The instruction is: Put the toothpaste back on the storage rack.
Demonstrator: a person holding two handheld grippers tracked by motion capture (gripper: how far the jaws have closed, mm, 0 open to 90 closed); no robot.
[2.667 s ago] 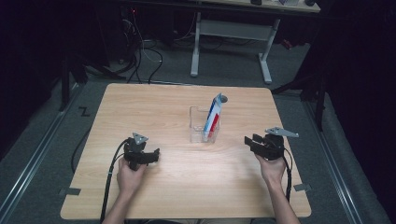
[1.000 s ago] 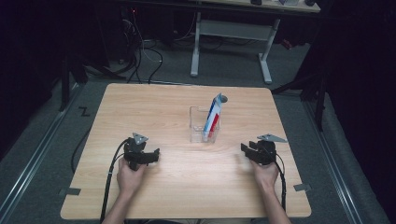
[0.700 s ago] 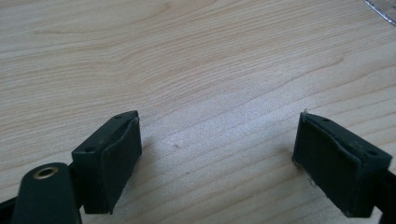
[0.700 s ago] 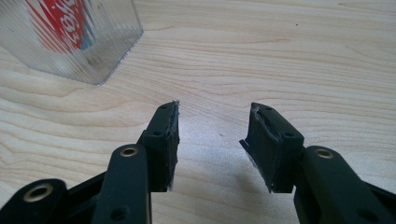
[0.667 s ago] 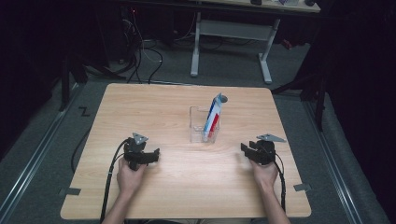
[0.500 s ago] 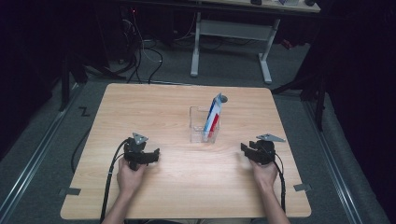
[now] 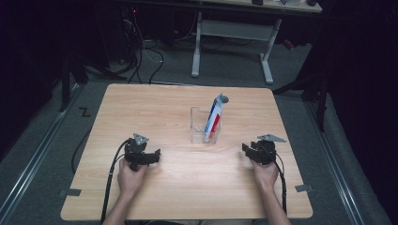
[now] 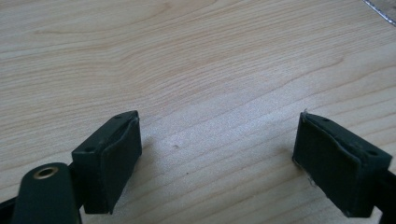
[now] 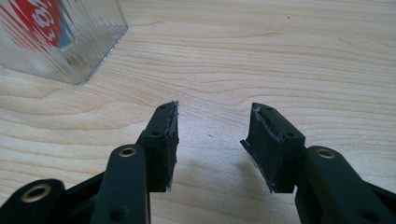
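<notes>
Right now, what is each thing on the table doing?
Left tool: open, nothing between its jaws, low over the table.
Right tool: open, empty, near the clear holder.
Clear holder: upright.
Tube: standing in the holder, leaning, cap up.

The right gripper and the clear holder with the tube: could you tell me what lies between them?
Nothing: bare wood of the table separates the right gripper from the clear holder in the right gripper view.

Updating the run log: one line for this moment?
left gripper open, empty | right gripper open, empty | tube upright in holder
</notes>
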